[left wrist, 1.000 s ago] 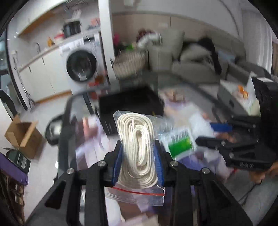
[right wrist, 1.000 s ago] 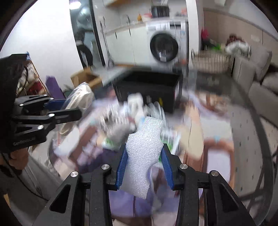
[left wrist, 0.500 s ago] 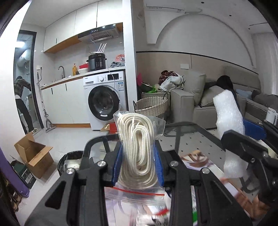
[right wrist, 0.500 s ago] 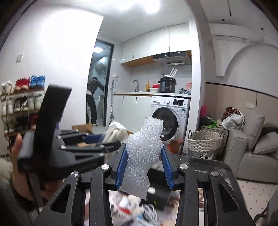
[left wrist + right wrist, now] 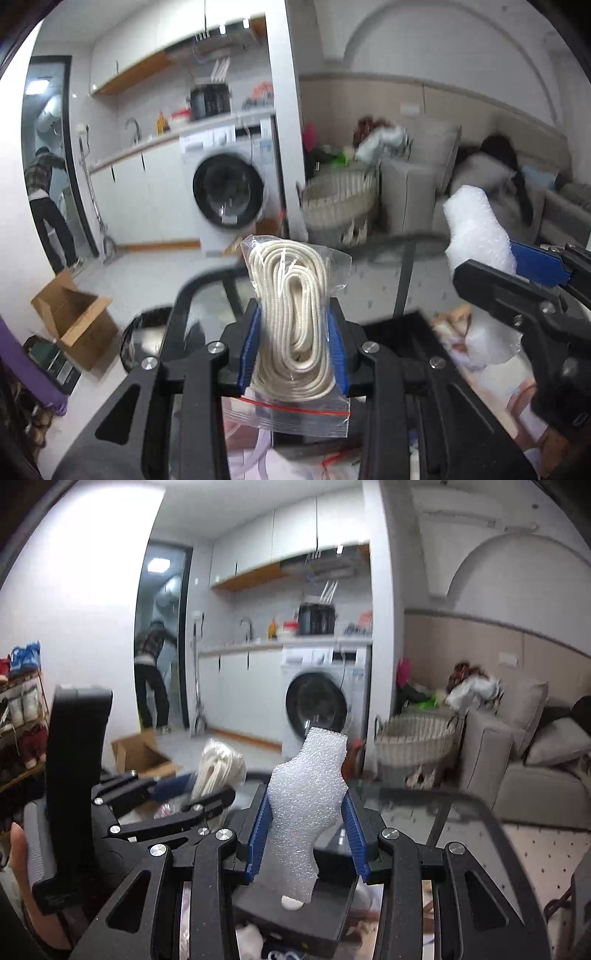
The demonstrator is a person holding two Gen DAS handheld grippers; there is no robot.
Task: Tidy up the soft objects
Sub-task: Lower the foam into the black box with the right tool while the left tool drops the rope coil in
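Left gripper [image 5: 293,347]: clamps bagged rope [image 5: 291,325], upright.
Right gripper [image 5: 306,834]: clamps foam piece [image 5: 306,805] above black box [image 5: 295,915].

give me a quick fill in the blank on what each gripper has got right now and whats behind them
1. The left gripper is shut on a clear bag of coiled white ____.
2. The right gripper is shut on a piece of white ____.
3. Beside the washing machine stands a woven ____.
4. The bag's red zip seal sits ____ the left jaws.

Missing words: rope; foam; basket; below
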